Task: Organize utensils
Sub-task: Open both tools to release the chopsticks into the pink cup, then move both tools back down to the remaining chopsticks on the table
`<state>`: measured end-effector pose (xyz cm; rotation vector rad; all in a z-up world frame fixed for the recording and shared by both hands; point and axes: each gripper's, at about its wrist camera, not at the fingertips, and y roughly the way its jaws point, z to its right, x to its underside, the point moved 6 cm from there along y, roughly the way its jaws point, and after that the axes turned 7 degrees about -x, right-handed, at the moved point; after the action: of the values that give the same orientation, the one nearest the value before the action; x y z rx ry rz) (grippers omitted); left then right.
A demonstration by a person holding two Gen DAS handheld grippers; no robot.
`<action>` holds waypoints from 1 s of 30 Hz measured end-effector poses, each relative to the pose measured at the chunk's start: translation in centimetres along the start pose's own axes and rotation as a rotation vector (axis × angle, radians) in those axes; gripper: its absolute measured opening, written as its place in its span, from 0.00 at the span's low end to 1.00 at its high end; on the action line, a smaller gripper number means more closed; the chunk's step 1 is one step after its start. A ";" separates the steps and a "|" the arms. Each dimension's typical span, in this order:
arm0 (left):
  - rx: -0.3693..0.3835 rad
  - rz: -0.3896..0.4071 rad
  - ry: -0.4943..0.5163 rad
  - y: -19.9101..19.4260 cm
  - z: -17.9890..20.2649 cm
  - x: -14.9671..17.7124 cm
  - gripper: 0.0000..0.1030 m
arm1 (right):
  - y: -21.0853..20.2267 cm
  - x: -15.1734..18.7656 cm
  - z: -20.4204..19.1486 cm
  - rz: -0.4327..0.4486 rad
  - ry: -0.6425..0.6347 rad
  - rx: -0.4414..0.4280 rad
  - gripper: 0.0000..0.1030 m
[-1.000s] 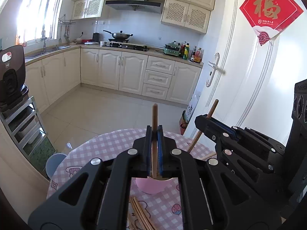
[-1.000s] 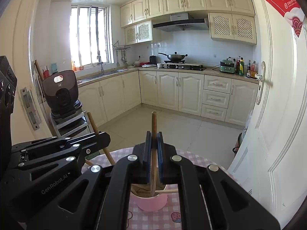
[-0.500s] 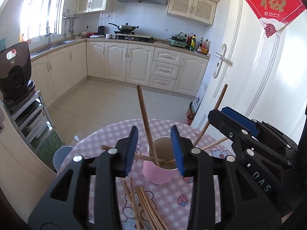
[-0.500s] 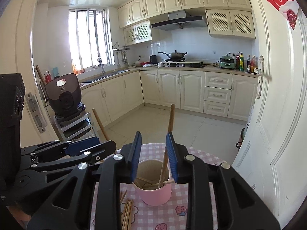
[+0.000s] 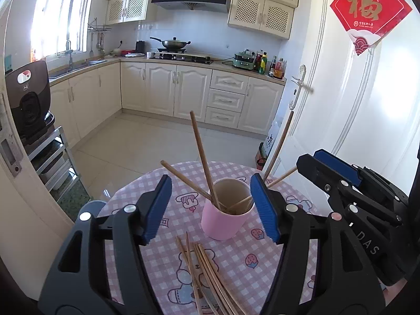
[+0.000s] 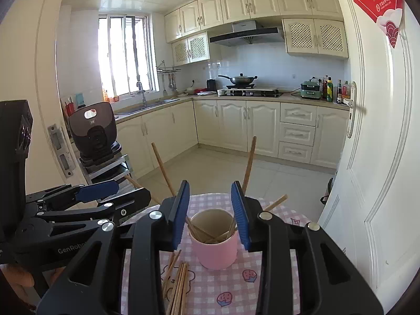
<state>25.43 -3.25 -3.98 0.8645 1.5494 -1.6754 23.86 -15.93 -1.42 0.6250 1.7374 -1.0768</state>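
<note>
A pink cup stands on the pink checked tablecloth with several wooden chopsticks leaning in it. More loose chopsticks lie in front of the cup. My left gripper hangs just short of the cup, its jaws opening, and its pads touch nothing. My right gripper is likewise behind the cup with opening jaws and nothing pressed between them. Each gripper shows in the other's view: the right gripper at the right, the left gripper at the left.
The round table's far edge drops to a tiled kitchen floor. A black appliance sits on a metal rack at the left. A white door stands close on the right. A blue stool is beside the table.
Both grippers were shut on a chopstick above the cup. They have opened and let go, the chopsticks now lean in the cup, and both grippers have drawn back a little.
</note>
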 end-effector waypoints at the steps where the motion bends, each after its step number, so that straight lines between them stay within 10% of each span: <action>1: -0.003 0.002 0.000 -0.3 -0.2 0.2 0.62 | -0.2 0.1 -0.2 -0.002 -0.002 -0.003 0.30; 11: -0.039 -0.035 -0.012 -1.9 -3.1 4.1 0.67 | -1.3 3.8 -1.8 -0.049 0.000 -0.021 0.32; 30: 0.012 -0.393 -0.075 5.9 -6.2 13.8 0.67 | 6.4 15.0 -2.4 -0.419 0.094 -0.087 0.32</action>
<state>23.04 1.99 -19.14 0.5165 1.7397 -1.9655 21.76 -11.66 -17.19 0.2626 2.0410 -1.2618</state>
